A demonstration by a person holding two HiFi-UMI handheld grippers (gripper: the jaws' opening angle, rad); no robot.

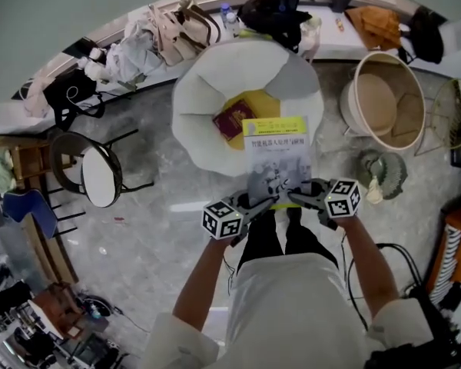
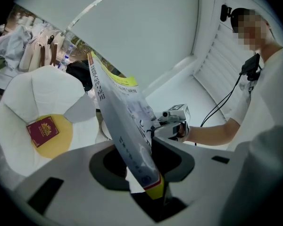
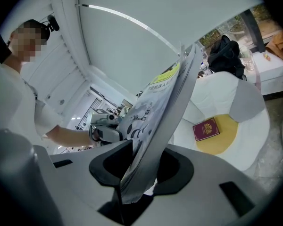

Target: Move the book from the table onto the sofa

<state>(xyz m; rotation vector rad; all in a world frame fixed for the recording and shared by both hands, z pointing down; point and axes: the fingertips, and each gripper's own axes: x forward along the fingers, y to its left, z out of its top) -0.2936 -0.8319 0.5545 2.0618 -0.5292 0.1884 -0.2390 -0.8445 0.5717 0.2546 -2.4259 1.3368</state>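
A grey book with a yellow top band [image 1: 276,157] hangs in the air between me and a white shell-shaped sofa chair [image 1: 196,98]. My left gripper [image 1: 255,203] is shut on its near left corner, and my right gripper [image 1: 298,196] is shut on its near right corner. In the left gripper view the book [image 2: 125,126] stands edge-on between the jaws. In the right gripper view the book [image 3: 155,112] rises from the jaws the same way. A dark red book [image 1: 233,118] lies on the yellow seat cushion [image 1: 263,106] of the sofa.
A round black-framed stool [image 1: 100,175] stands to the left. A beige round basket [image 1: 384,102] and a wire basket [image 1: 453,121] are at the right. Bags and clothes [image 1: 165,33] line the white ledge behind the sofa. A small ornament [image 1: 384,174] sits on the floor.
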